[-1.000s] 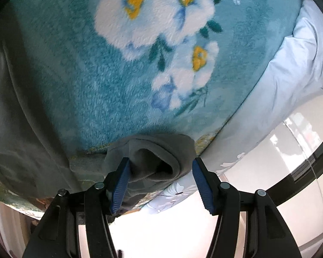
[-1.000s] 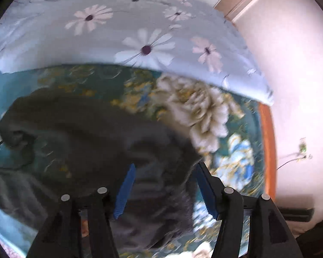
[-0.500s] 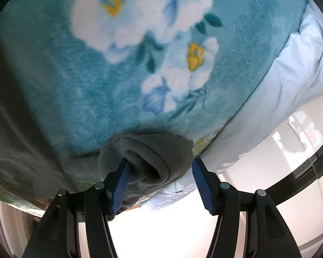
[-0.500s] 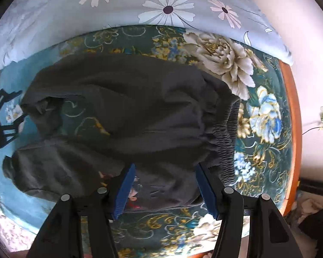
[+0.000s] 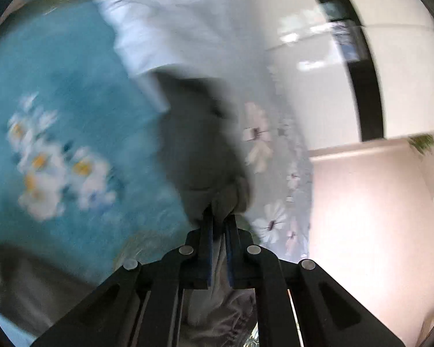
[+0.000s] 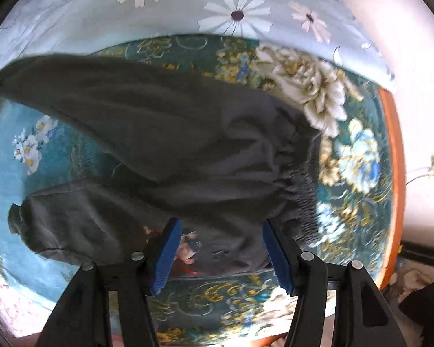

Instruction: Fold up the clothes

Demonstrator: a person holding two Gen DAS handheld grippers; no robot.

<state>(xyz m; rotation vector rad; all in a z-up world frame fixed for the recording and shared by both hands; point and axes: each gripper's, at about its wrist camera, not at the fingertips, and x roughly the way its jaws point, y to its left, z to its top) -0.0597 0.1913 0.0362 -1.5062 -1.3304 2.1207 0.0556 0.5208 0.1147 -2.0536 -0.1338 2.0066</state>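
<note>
Grey fleece sweatshirt point(image 6: 165, 133), spread across teal floral blanket point(image 6: 353, 173); hem to the right, sleeves trailing left. Left gripper point(image 5: 218, 225) just closed, pinching sleeve cuff point(image 5: 217, 199), cloth hanging limp beyond the pads. Right gripper point(image 6: 220, 240) gaping, poised over the near chest print, gripping nothing. Soft, light, floppy, probably not slippery; best taken at cuffs, shoulder seams or ribbed hem point(image 6: 301, 179).
</note>
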